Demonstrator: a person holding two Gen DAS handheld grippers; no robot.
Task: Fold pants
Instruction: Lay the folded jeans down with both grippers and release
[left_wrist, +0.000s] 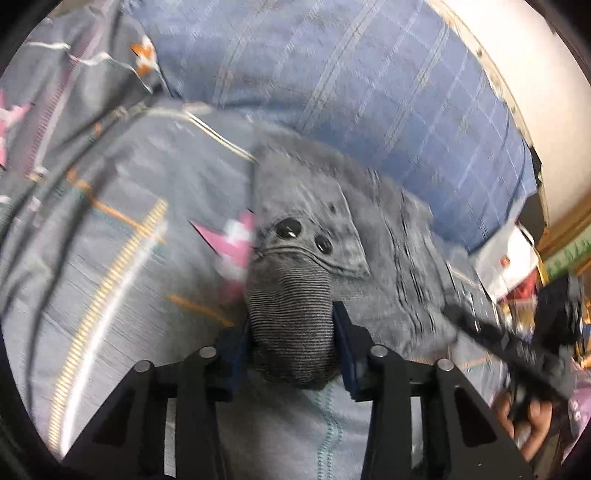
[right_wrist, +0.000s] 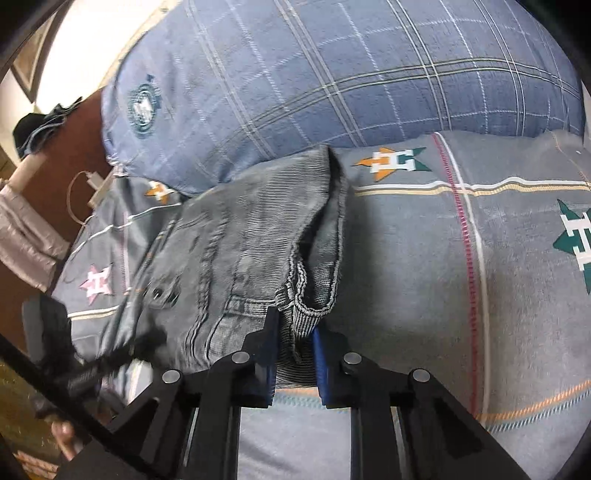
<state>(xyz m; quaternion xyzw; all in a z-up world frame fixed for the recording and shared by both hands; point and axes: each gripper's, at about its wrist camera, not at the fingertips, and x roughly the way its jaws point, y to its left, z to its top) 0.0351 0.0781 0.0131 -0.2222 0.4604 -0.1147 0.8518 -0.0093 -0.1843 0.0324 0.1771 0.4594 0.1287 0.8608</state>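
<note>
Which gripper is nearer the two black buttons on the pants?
Left. The left gripper clamps the ribbed waistband just below the two black buttons on the pants; the right gripper grips a hem farther away.

Home bedroom, patterned bedsheet (right_wrist: 424, 280), plaid pillow (right_wrist: 332, 81) (blue), charger cable (right_wrist: 79, 192)

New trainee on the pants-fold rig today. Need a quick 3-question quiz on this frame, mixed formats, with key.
1. True or false: the left gripper is shut on the ribbed waistband of the pants.
2. Multiple choice: the right gripper grips A) the blue plaid pillow B) a hemmed edge of the pants C) nothing.
3. Fill in: the pants lie on a grey patterned ______.

Key: 1 true; 2 B; 3 bedsheet.
</note>
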